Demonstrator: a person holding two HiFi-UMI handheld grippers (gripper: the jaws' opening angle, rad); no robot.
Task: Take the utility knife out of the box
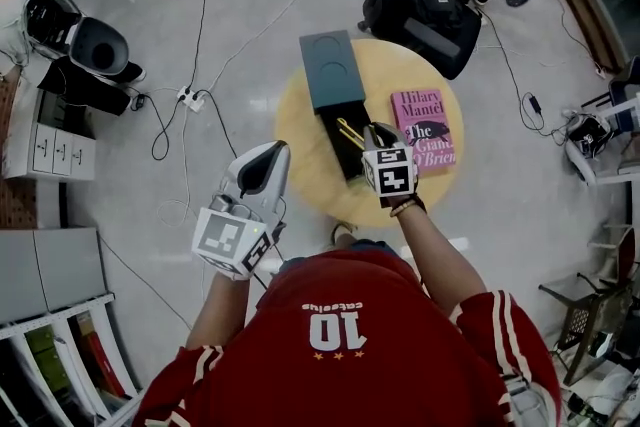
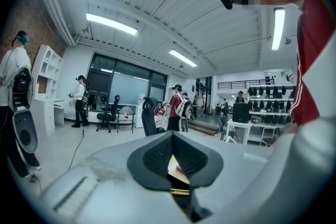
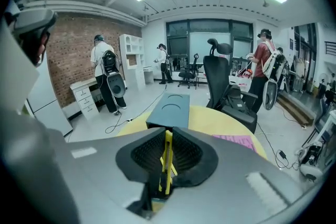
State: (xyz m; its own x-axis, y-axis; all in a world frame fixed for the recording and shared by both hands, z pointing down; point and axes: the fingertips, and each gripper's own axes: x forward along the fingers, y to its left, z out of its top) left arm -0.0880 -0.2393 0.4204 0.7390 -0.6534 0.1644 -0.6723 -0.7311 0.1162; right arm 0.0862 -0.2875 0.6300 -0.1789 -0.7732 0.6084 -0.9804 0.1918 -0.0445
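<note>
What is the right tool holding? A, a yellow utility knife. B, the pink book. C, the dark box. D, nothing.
A: the right gripper view shows the yellow utility knife clamped between the pads of the right tool.

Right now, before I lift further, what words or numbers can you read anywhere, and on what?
"Hilary Mantel": top of the pink book cover, head view.
"The", "Giant", "O'Brien": lower on the same cover, its left edge partly covered.
"10": red shirt, seen upside down.
Too blurred to read: the small word beside the 10, and the book's print in the right gripper view.
</note>
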